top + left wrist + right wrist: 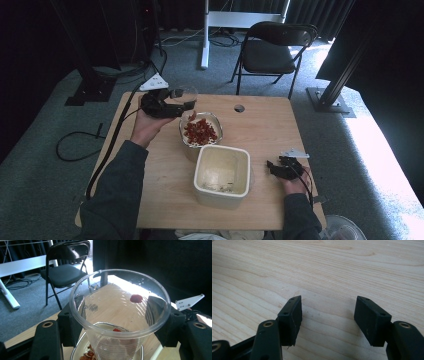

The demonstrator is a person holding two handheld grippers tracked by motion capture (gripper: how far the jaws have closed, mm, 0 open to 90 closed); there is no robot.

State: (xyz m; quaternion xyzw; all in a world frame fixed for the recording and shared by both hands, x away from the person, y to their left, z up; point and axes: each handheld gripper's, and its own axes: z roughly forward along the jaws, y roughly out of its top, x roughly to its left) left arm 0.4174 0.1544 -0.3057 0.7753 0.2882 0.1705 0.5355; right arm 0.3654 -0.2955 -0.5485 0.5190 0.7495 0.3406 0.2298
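Plastic cup (120, 315) sits tilted between the left gripper's (167, 106) clamped jaws, over a glass bowl (201, 131) of red bits. Right gripper (328, 317) jaws gape above bare tabletop (324, 270).

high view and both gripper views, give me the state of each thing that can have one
clear plastic cup: clamped in the left gripper, tipped over the bowl, nearly empty
glass bowl: holds red pieces
white square container: open, almost empty
right gripper: open, holding nothing
black folding chair: unfolded, unoccupied
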